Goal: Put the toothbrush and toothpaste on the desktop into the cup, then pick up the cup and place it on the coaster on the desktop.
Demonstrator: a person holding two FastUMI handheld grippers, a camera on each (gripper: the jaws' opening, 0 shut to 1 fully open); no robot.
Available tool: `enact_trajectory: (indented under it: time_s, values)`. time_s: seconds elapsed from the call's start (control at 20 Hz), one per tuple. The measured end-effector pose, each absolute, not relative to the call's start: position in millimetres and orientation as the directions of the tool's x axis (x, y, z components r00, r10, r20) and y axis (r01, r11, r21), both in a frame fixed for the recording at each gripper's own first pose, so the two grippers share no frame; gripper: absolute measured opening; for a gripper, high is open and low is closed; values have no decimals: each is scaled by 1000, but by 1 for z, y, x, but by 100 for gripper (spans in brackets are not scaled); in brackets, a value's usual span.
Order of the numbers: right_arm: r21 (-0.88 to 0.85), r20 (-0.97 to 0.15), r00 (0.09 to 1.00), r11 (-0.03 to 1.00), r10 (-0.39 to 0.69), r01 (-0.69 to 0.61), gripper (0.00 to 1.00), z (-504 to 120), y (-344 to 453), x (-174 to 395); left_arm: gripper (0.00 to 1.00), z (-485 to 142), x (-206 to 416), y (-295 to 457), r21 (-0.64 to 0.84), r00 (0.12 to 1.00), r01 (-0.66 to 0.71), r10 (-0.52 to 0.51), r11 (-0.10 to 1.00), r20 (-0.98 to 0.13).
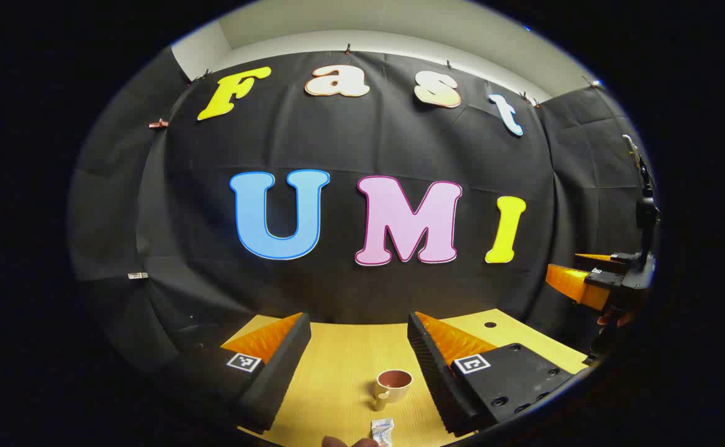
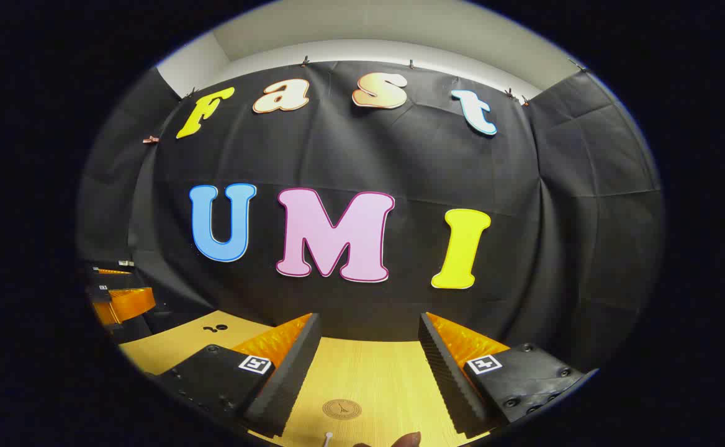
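Left gripper view: left gripper (image 1: pixel 359 347) is held high above the surface (image 1: pixel 344 360), pointing mostly at the booth wall, so just a strip of wood shows between its fingers. Fingers are spread wide and carry nothing; neither touches any object. The cup (image 1: pixel 393 385) stands upright at about 5 o'clock of the gap's centre, mouth up, handle toward the near left, close beside the right-hand finger but apart from it. Just nearer, at 6 o'clock from the cup, a small white object lies on the wood, probably the toothpaste (image 1: pixel 382 429); too small to be sure. My reading: cup sits open and central so both items can be dropped in from above. At 3 o'clock, far off, the right gripper (image 1: pixel 576 273) hangs in the air with a hand below it

Right gripper view: its own fingers are likewise wide apart, empty, clear of everything. The round coaster (image 2: pixel 341 409) lies flat on the surface at 6 o'clock between them, bare, presumably kept free for the cup. At the very bottom edge a thin white tip shows, possibly the toothbrush (image 2: pixel 328 438); cannot confirm. The left gripper appears at 9 o'clock, far off

Judgement: nothing grasped, task at its start
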State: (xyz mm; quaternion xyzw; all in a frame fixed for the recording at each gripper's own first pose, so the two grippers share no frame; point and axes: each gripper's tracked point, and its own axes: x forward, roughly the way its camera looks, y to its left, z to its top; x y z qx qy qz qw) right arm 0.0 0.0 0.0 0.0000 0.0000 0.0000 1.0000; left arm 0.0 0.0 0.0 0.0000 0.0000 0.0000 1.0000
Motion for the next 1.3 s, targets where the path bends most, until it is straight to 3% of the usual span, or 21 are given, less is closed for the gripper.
enact_trajectory:
  time_s: [0.85, 1.3]
  values:
    - [5, -52, 999, 1000, 5, -4, 97, -19, -7, -1, 97, -27, 4, -10, -10, 997, 5, -6, 1000, -75]
    - [11, -238, 971, 999, 34, -32, 97, -94, -1, -22, 97, -144, -7, -36, -48, 919, 57, -71, 997, -387]
